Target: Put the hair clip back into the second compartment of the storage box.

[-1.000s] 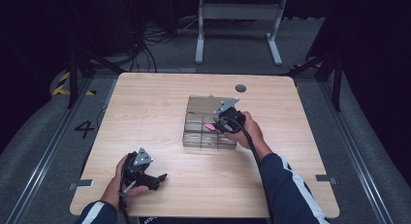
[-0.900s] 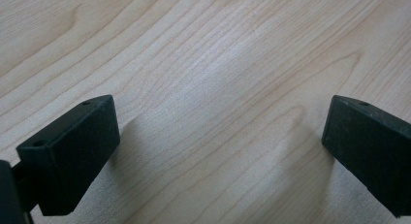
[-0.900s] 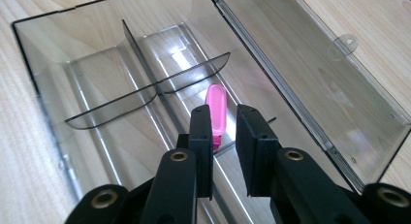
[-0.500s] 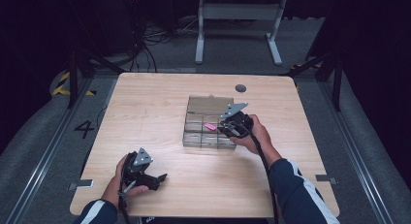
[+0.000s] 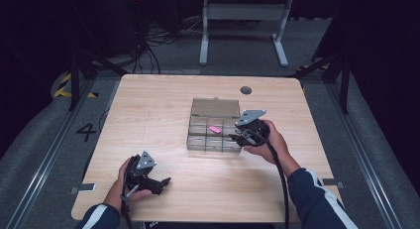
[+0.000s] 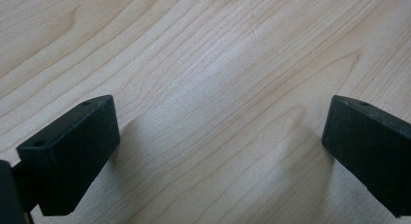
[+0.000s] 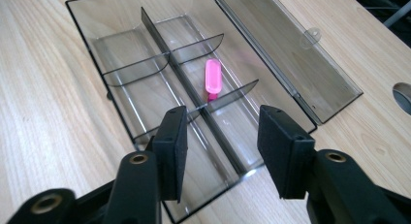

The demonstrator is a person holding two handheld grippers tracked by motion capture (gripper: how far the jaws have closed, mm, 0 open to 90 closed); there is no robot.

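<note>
The pink piece (image 7: 212,81) already lies in a middle compartment of the clear divided box (image 7: 121,107), which sits lid-open right of the desk's (image 5: 148,110) centre, so the placing looks done and closing the lid (image 7: 291,54) may remain. The right hand-held gripper (image 7: 220,151), jaws just opening with nothing between them, hangs over the box's near end. The left hand-held gripper (image 6: 218,151) rests spread and empty near the front-left corner.

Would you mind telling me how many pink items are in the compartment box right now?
1. A single pink piece lies in a middle compartment of the clear organizer box, on the row beside the open lid. The other compartments look empty.
</note>
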